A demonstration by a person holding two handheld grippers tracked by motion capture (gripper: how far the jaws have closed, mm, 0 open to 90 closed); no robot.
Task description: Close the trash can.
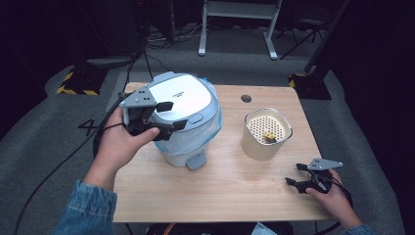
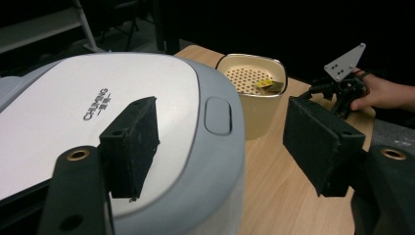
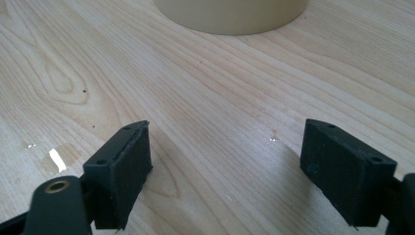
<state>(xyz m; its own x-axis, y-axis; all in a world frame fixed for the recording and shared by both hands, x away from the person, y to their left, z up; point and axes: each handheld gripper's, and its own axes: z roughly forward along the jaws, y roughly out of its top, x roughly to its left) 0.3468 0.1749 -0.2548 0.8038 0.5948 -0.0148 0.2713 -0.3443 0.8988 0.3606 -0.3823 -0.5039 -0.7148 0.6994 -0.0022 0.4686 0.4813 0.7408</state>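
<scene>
Cooker (image 1: 183,117) stood partly hidden behind the spread left gripper (image 1: 165,116); right gripper (image 1: 296,174) gaped, cup (image 3: 230,14) cropped.

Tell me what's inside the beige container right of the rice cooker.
Inside the beige container sits a perforated insert near the rim, with one small yellow piece lying on it. Whatever lies beneath the insert is covered and cannot be seen.

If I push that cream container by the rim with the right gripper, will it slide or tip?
The cream container looks like smooth, rigid plastic on a flat base, so it would probably slide on the wooden table. It stands fairly tall, so a rim-high push may tip it. It holds a perforated insert and looks light.
</scene>
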